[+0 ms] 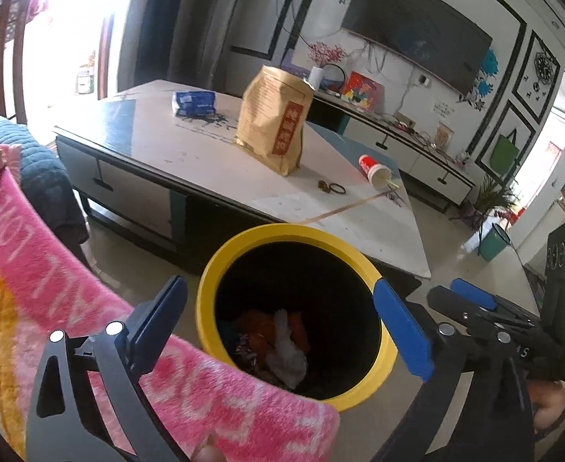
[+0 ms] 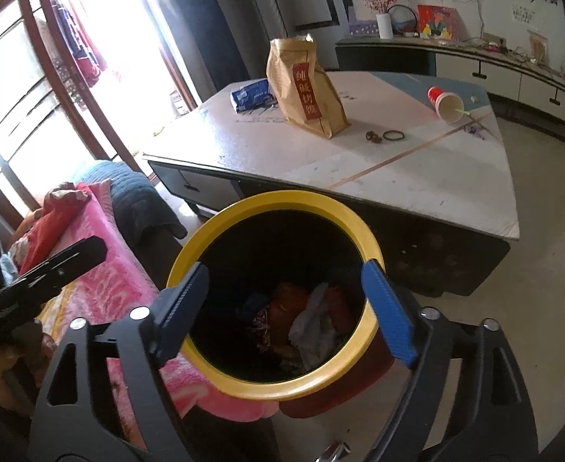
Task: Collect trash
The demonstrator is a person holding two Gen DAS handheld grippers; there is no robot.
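Note:
A yellow-rimmed bin (image 1: 213,269) (image 2: 282,197) stands on the floor in front of a low table (image 1: 190,154) (image 2: 436,177). Crumpled white and orange trash (image 1: 282,342) (image 2: 305,319) lies at its bottom. My left gripper (image 1: 278,285) hangs open above the bin mouth with nothing between its fingers. My right gripper (image 2: 286,269) is open over the same bin, also holding nothing. On the table are a brown paper bag (image 1: 274,119) (image 2: 305,84), a tipped red paper cup (image 1: 375,169) (image 2: 444,102), a blue packet (image 1: 194,102) (image 2: 251,94) and a small dark ring (image 1: 336,188) (image 2: 393,135).
A pink blanket (image 1: 71,269) (image 2: 109,269) covers the sofa left of the bin and touches its rim. A TV cabinet (image 1: 417,150) (image 2: 513,73) runs along the far wall. A green bin (image 1: 492,244) and a plant stand on the floor at the right.

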